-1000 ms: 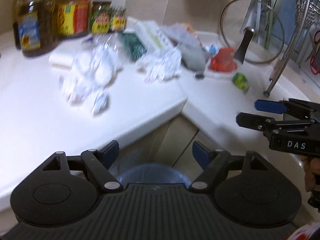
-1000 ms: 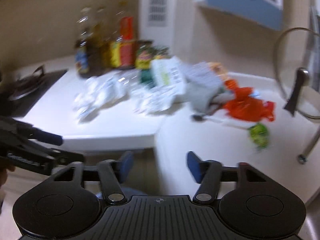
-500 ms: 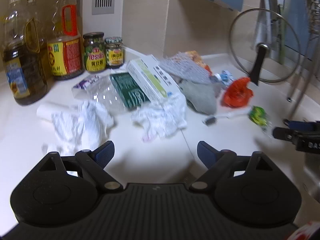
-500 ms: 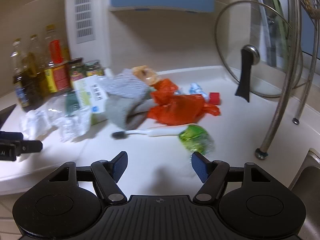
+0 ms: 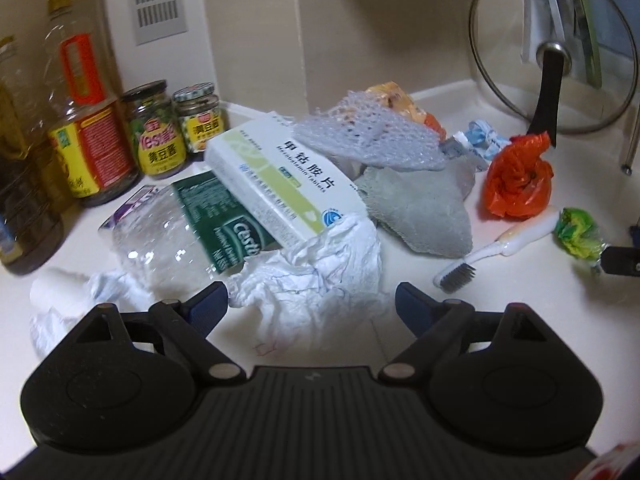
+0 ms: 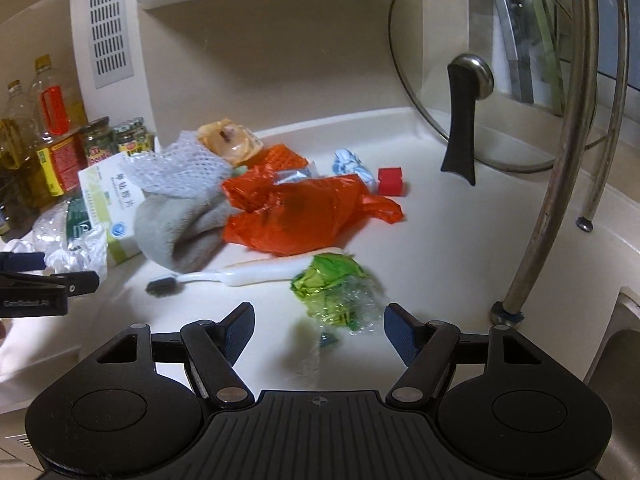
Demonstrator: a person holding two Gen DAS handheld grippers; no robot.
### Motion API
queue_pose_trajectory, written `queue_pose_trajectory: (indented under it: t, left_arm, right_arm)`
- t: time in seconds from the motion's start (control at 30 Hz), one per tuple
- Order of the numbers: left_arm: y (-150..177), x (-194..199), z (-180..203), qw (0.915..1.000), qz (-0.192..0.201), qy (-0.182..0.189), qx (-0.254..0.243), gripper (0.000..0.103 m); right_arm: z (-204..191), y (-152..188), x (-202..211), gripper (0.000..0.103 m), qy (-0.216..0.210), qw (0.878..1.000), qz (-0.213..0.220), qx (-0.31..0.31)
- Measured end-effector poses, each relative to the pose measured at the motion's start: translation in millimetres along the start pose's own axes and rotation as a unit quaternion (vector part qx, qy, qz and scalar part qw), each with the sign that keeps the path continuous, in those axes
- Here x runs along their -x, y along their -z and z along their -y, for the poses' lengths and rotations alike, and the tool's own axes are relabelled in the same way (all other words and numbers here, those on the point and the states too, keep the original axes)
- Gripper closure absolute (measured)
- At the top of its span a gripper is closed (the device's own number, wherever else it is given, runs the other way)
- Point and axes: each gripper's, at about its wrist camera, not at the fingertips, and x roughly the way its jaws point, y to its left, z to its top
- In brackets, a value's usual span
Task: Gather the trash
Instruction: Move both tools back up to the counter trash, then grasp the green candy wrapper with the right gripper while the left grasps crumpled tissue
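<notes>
White countertop [image 5: 500,300] runs into the corner of a small kitchen, and most of it is covered in rubbish. Over by the wall stand oil bottles [image 5: 86,120] and two jars [image 5: 158,132]; a glass pot lid [image 6: 472,80] leans upright in the far corner beside a metal rack leg [image 6: 548,208]. Heaped in the middle lie a squashed clear bottle [image 5: 180,232], a white-and-green medicine box [image 5: 280,184] resting on it, mesh netting [image 5: 368,136], a grey cloth [image 5: 420,212] and an orange plastic bag [image 6: 304,212], with a toothbrush [image 6: 240,274] lying just in front. The left gripper [image 5: 312,304] hangs with its jaws spread wide over crumpled white tissue [image 5: 320,276], gripping nothing; they have just been opening. The right gripper [image 6: 320,328] is also spread, empty, and a scrunched green wrapper [image 6: 336,288] sits just ahead between its fingertips, untouched
</notes>
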Motion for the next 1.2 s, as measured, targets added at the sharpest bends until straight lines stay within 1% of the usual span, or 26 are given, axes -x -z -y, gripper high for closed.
queue_pose_trajectory:
  t: [0.07, 0.1, 0.17, 0.2, 0.23, 0.3, 0.37, 0.43, 0.53, 0.7, 0.87, 0.9, 0.93, 0.97, 1.0, 1.07, 1.2]
  left_arm:
    - [-1, -6, 4, 0.9999, -0.009, -0.005, -0.009, 0.028]
    - [-1, -8, 4, 0.9998, -0.014, -0.005, -0.011, 0.031]
    - [1, -12, 4, 0.9997, -0.02, -0.007, -0.015, 0.045]
    - [1, -13, 4, 0.9996, -0.022, -0.009, -0.016, 0.049]
    - [2, -13, 4, 0.9996, -0.023, -0.007, -0.016, 0.055]
    - [2, -12, 3, 0.9996, -0.023, -0.006, -0.016, 0.063]
    - [2, -10, 2, 0.9996, -0.024, -0.004, -0.017, 0.074]
    - [1, -6, 0, 0.9997, -0.023, -0.002, -0.011, 0.079]
    - [-1, 4, -7, 0.9998, -0.018, 0.002, 0.005, 0.081]
    - [-4, 30, -15, 0.9994, -0.005, 0.014, 0.032, 0.082]
    - [-2, 47, -15, 0.9986, -0.004, 0.026, 0.046, 0.082]
    - [-1, 49, -15, 0.9986, -0.005, 0.026, 0.045, 0.082]
    - [1, 51, -14, 0.9987, -0.005, 0.026, 0.045, 0.082]
    - [2, 53, -14, 0.9986, -0.006, 0.027, 0.045, 0.082]
    - [4, 55, -14, 0.9985, -0.007, 0.028, 0.046, 0.082]
    - [8, 58, -15, 0.9985, -0.009, 0.03, 0.045, 0.082]
    - [16, 69, -15, 0.9981, -0.008, 0.043, 0.044, 0.082]
  right_arm:
    - [3, 1, -3, 0.031, 0.001, 1.0, -0.004, -0.003]
    - [4, 2, -5, 0.031, 0.001, 1.0, -0.006, -0.004]
    - [7, 3, -7, 0.031, 0.0, 1.0, -0.008, -0.007]
    - [7, 3, -8, 0.031, 0.0, 1.0, -0.008, -0.008]
    - [8, 3, -9, 0.031, 0.0, 1.0, -0.008, -0.009]
    - [10, 3, -11, 0.031, -0.001, 1.0, -0.009, -0.011]
    - [11, 2, -14, 0.031, -0.002, 1.0, -0.009, -0.012]
    - [12, 2, -16, 0.031, -0.002, 1.0, -0.011, -0.011]
    - [13, 0, -21, 0.031, -0.004, 1.0, -0.012, -0.009]
    - [15, -4, -28, 0.031, -0.004, 1.0, -0.014, -0.005]
    - [15, -8, -38, 0.033, 0.0, 1.0, -0.014, 0.01]
    - [15, -8, -40, 0.038, 0.001, 1.0, -0.016, 0.011]
    - [15, -8, -41, 0.053, 0.003, 1.0, -0.02, 0.013]
    - [15, -7, -43, 0.061, 0.003, 1.0, -0.025, 0.016]
    - [14, -6, -43, 0.062, 0.006, 0.999, -0.03, 0.017]
    - [13, -2, -40, 0.072, 0.008, 0.999, -0.03, 0.018]
    - [6, 4, -21, 0.077, 0.013, 0.999, -0.023, 0.024]
